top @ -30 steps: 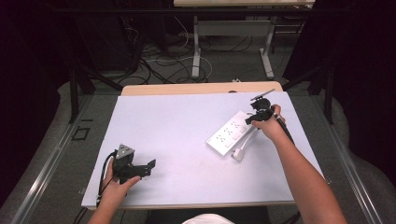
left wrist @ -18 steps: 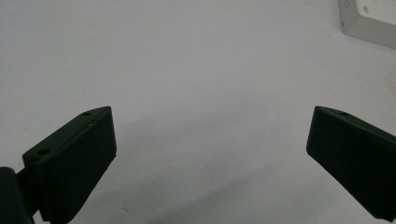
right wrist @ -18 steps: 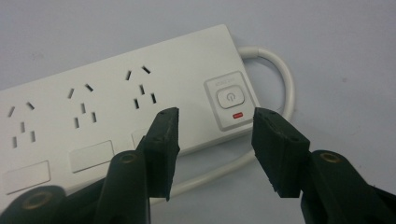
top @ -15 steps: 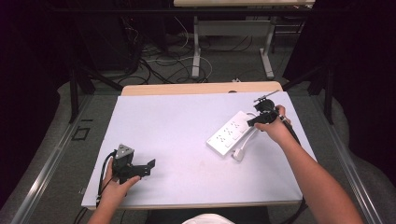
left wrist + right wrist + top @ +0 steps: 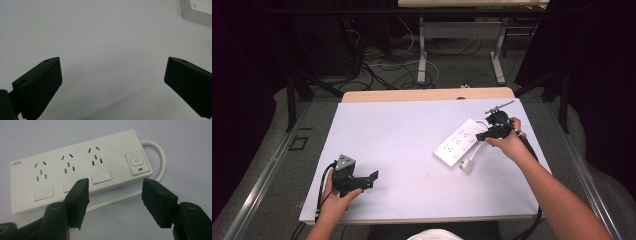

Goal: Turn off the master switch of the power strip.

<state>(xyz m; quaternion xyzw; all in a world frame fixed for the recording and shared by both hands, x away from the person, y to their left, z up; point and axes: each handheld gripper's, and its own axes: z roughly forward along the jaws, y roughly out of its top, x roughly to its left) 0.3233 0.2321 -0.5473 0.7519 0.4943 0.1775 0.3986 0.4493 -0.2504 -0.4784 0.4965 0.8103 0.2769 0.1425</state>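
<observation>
right gripper view: glossy white oblong power strip (image 5: pixel 82 167), blocky matte-black jaws apart

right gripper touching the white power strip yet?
Cannot tell. In the right gripper view the open right gripper has one black jaw overlapping the white power strip; contact or hover isn't clear.

Black grippers, blocky fingers (image 5: pixel 79 195), grey three-cornered plate (image 5: pixel 345 162), trailing cables
</observation>
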